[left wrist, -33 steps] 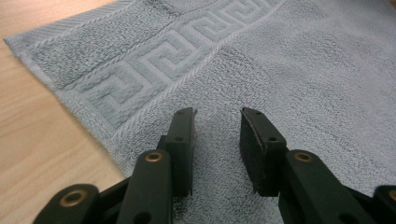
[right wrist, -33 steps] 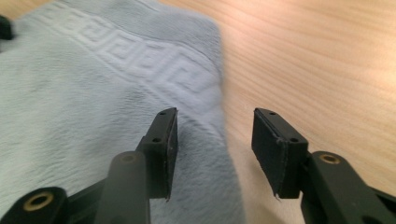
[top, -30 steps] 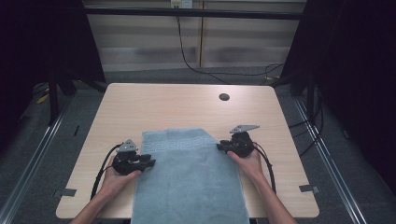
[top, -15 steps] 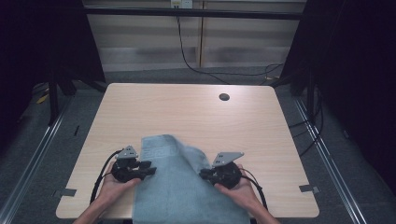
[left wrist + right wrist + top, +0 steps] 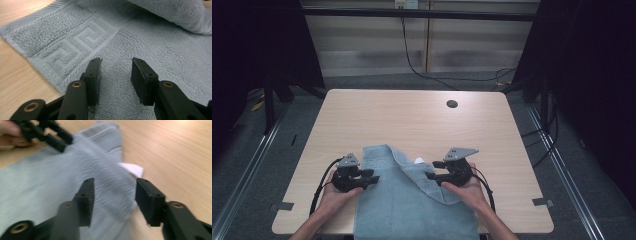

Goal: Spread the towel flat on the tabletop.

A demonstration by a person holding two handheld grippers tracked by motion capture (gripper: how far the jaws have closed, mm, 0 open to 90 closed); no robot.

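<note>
The towel (image 5: pixel 412 205) lies at the lower middle of the bench (image 5: pixel 412 120), its right corner folded over. The left hand-held gripper (image 5: pixel 371 179), jaws half apart, rests over its left edge. The right hand-held gripper (image 5: pixel 431 170), jaws just opened wide, straddles the fold without pinching it

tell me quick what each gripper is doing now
Left gripper: open above the towel, gripping nothing.
Right gripper: jaws just opened, fold released.

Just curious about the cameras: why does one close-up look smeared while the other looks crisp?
Right gripper view: the towel is streaked with motion blur. Left gripper view: sharp, the towel's woven key pattern crisp. High view: evenly lit table, dark surroundings.
</note>
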